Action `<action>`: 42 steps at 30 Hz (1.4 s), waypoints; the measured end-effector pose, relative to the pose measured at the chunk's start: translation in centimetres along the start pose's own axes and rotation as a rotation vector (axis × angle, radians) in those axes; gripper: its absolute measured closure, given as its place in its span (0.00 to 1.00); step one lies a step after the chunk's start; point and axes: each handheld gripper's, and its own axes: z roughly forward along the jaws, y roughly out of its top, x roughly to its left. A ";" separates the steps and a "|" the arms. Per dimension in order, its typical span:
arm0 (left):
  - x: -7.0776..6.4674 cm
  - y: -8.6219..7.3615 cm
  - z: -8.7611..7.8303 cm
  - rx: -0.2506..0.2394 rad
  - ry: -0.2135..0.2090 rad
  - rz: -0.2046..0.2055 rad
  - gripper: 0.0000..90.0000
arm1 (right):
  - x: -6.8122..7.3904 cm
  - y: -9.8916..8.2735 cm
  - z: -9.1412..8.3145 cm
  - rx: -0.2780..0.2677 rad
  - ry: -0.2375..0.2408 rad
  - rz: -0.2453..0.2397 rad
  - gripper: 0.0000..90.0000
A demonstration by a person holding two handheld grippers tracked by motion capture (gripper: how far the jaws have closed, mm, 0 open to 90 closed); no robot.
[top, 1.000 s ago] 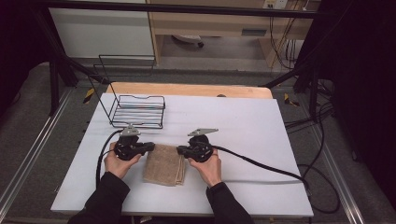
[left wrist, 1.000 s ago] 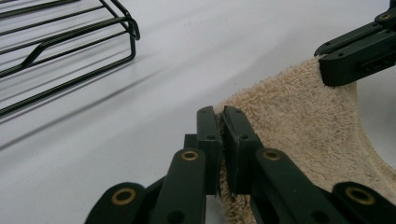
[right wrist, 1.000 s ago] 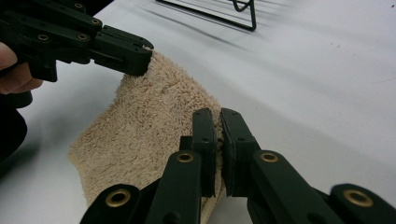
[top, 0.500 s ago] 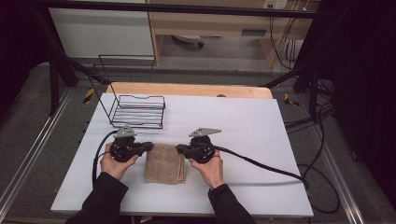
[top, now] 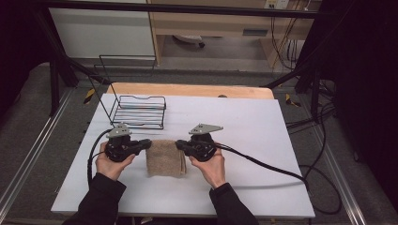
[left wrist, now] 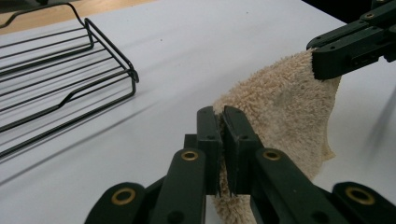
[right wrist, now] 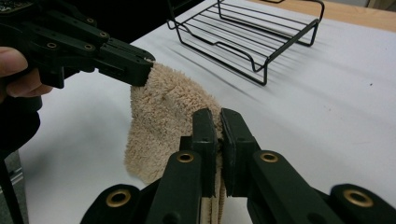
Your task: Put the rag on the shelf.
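Beside the towel — bare wire basket

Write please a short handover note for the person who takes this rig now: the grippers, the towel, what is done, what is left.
Left hand-held gripper: shut on the left top corner of the folded beige towel.
Right hand-held gripper: shut on the right top corner.
Towel: top edge held off the white table; lower part hangs down to it.
Wire basket: behind the left gripper, nothing in it.
Done: both corners gripped, towel partly raised.
Left: probably carry the towel to the basket and release; keep both grips level.
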 end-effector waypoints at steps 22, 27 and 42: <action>0.7 1.3 -3.5 -0.119 0.046 -0.007 0.95 | 1.9 3.2 -0.3 -0.082 -0.003 -0.090 0.95; 1.0 1.5 -4.3 -0.149 0.057 -0.011 0.95 | 2.4 3.8 0.0 -0.107 -0.001 -0.105 0.95; 1.8 2.0 -6.2 -0.229 0.086 -0.021 0.96 | 3.3 5.4 0.7 -0.176 -0.008 -0.138 0.95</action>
